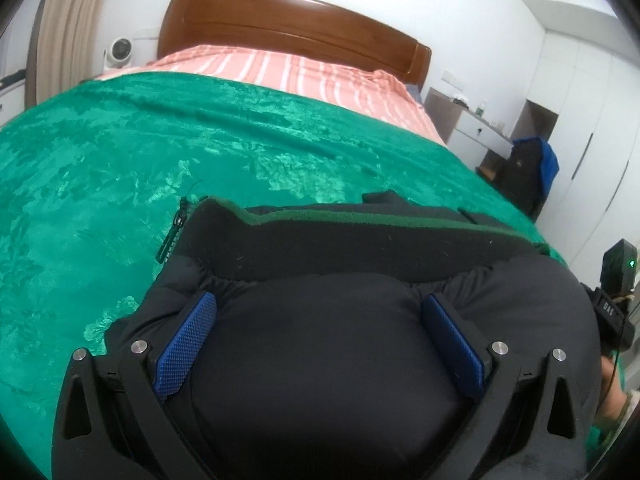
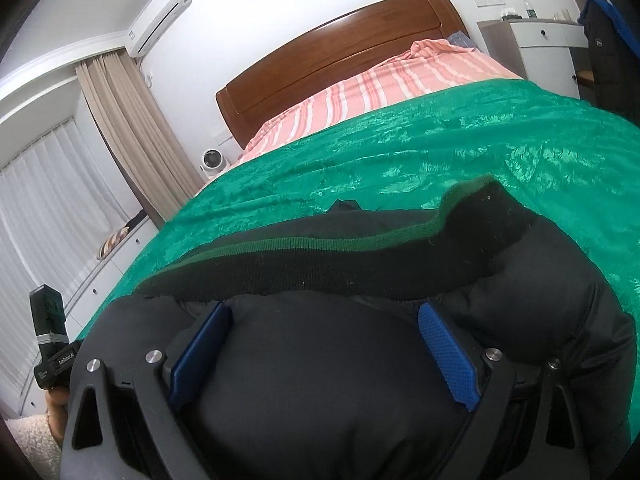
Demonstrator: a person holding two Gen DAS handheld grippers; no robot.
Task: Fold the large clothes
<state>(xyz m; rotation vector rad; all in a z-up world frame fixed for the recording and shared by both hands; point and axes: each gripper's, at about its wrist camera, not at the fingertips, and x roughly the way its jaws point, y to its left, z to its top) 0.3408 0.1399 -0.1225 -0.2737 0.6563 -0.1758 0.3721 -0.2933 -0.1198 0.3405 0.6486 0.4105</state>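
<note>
So the black puffer jacket [image 1: 332, 360] looks mostly folded, ribbed hem [image 1: 360, 244] just past the fingertips; left gripper [image 1: 320, 320] and right gripper [image 2: 324, 328] both spread wide, puffy fabric bulging between, maybe pressing it flat.

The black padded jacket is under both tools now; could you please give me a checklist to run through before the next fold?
1. Left tool spread wide over the black padded jacket: ok.
2. Right tool likewise open, padding bulging between its pads: ok.
3. Fabric actually pinched by either tool: not ok, both open.
4. Green blanket ahead free of other items: ok.
5. Ribbed hem lying flat: not ok, it curls up in the right wrist view.
6. Zipper closed: cannot tell.
</note>
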